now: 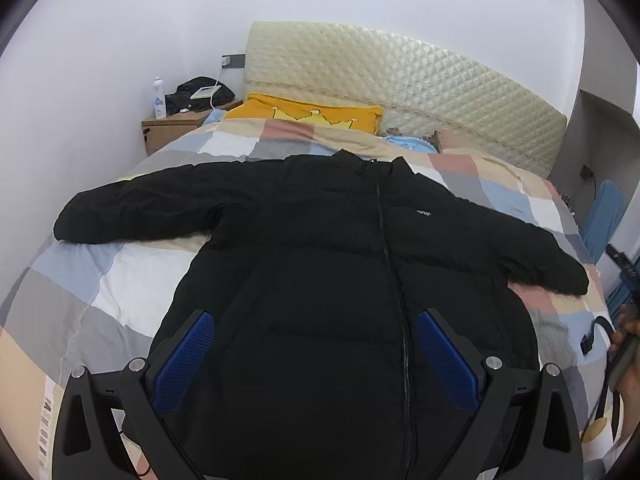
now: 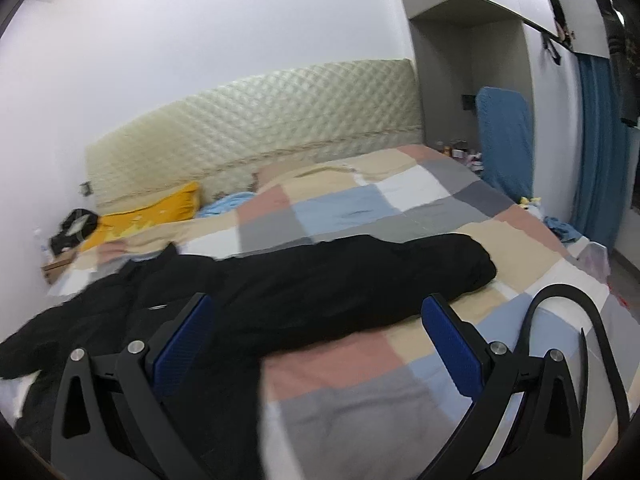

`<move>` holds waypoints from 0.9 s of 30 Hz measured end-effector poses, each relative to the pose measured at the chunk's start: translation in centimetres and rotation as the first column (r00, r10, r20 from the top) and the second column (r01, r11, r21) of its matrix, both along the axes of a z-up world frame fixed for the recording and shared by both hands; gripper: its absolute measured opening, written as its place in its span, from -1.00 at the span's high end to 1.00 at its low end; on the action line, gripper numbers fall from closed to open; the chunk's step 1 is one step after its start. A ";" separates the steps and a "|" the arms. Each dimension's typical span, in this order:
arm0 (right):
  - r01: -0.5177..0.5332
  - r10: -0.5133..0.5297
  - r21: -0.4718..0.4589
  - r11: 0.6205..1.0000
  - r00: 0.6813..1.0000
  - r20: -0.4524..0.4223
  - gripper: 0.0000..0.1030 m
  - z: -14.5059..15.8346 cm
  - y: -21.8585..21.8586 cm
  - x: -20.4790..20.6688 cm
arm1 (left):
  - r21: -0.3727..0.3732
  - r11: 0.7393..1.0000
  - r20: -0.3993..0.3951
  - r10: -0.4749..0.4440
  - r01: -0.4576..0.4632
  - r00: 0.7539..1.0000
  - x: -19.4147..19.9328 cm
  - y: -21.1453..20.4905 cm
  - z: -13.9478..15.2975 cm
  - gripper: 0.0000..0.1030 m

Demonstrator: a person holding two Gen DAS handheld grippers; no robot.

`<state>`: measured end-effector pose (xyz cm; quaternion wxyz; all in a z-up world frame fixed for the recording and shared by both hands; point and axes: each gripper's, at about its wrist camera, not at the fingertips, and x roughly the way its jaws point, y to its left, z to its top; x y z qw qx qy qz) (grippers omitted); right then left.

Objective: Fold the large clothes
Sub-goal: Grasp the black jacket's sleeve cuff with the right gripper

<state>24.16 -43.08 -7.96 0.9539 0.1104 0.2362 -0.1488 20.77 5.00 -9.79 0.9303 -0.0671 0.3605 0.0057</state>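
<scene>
No fold is made yet: on the patchwork quilt your black puffer jacket lies flat, zipped, both sleeves outstretched. Your left gripper hovers spread over its hem, your right gripper spread above one sleeve.

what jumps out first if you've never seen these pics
A big black puffer jacket lies zipped and spread flat, sleeves out, across a bed's pastel patchwork quilt. Behind it a yellow pillow sits against the cream quilted headboard. Both hand-held grippers hang open above it.
</scene>
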 end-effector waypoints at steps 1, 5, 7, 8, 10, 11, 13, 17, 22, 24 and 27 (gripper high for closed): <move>0.014 -0.014 0.005 1.000 1.000 -0.006 -1.00 -0.6 -0.7 0.8 | -0.005 1.000 0.009 0.000 0.000 1.000 -0.1 0.0 0.1 -0.99; 0.051 -0.050 0.035 0.998 0.998 -0.029 -1.00 -3.5 -3.9 3.1 | -0.005 1.000 0.053 0.003 -0.003 0.999 -0.3 -0.1 0.6 -0.99; 0.063 -0.058 0.062 0.996 0.996 -0.072 -1.00 -5.3 -5.4 4.4 | 0.003 1.000 0.060 0.004 -0.004 0.998 -0.4 -0.2 0.6 -0.99; 0.069 -0.061 0.077 0.995 0.993 -0.098 -1.00 -6.4 -6.5 5.0 | 0.004 1.000 0.059 0.004 -0.004 0.998 -0.4 -0.3 0.6 -0.99; 0.080 -0.070 0.084 0.993 0.990 -0.120 -1.00 -7.7 -7.8 5.6 | 0.009 1.000 0.056 0.005 -0.006 0.998 -0.2 -0.4 0.4 -0.99; 0.098 -0.087 0.084 0.992 0.988 -0.124 -1.00 -8.4 -8.9 5.8 | 0.016 1.000 0.055 0.006 -0.007 0.998 -0.2 -0.6 0.3 -0.99; 0.141 -0.129 0.111 0.984 0.985 -0.113 -1.00 -9.1 -10.9 5.8 | 0.030 1.000 0.054 0.006 -0.008 0.999 0.2 -0.8 0.1 -0.99; 0.182 -0.164 0.265 0.947 0.983 -0.087 -0.98 -10.6 -16.1 6.3 | 0.049 0.999 0.034 0.009 -0.011 0.999 1.4 -1.1 -0.7 -0.99; 0.245 -0.218 0.333 0.911 0.969 -0.116 -0.98 -13.1 -21.4 7.5 | 0.098 0.995 -0.010 0.033 -0.032 0.999 4.0 -1.7 -2.1 -0.99; 0.291 -0.252 0.405 0.867 0.956 -0.149 -0.98 -15.3 -23.4 7.9 | 0.120 0.991 0.020 0.051 -0.053 0.998 5.1 -1.7 -2.0 -0.99; 0.334 -0.271 0.557 0.761 0.943 -0.195 -0.97 -18.6 -25.9 8.9 | 0.187 0.979 0.089 0.066 -0.081 0.994 7.2 -2.5 -1.7 -0.99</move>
